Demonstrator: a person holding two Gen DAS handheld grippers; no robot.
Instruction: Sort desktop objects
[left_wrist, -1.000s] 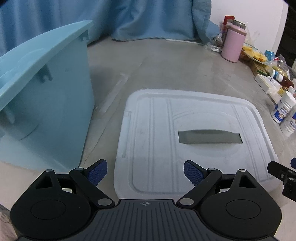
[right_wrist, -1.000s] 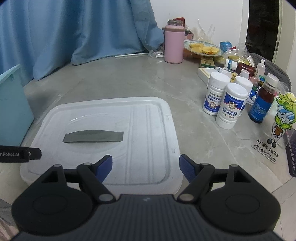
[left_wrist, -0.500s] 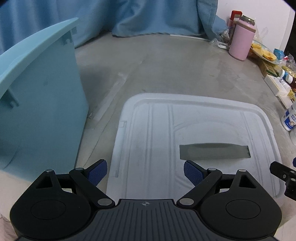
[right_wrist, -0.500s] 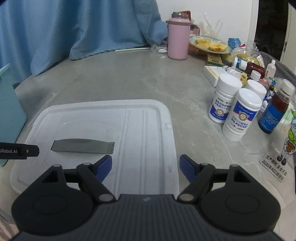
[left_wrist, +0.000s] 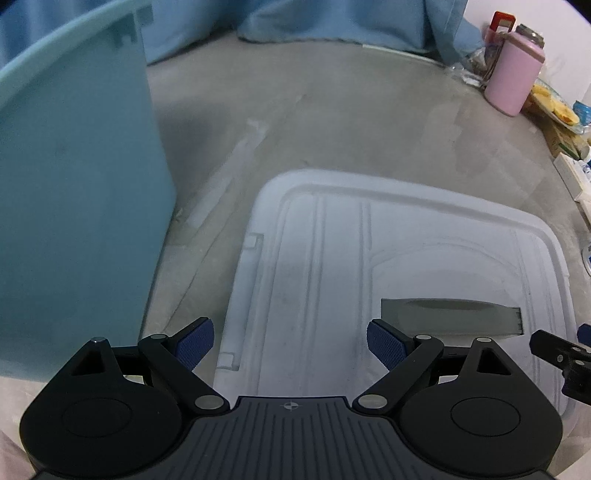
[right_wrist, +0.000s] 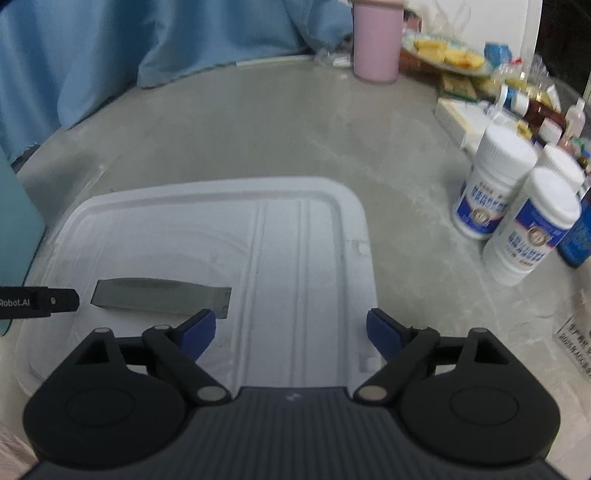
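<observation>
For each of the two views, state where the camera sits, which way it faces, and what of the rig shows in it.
Left wrist: sits on the left gripper, angled down at the white lid's left part, blue bin beside; its open fingers show, plus the right gripper's tip at the right edge.
Right wrist: sits on the right gripper, angled down at the lid's right part, white bottles beside; its fingers, just opened wider, hold nothing.
Shared: lid, grey strip, pink flask.

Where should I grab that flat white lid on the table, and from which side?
Take the white lid by its near rim, coming in low from the front edge. It lies flat, so only the raised rim offers a grip; the open right tongs sit closest.
</observation>
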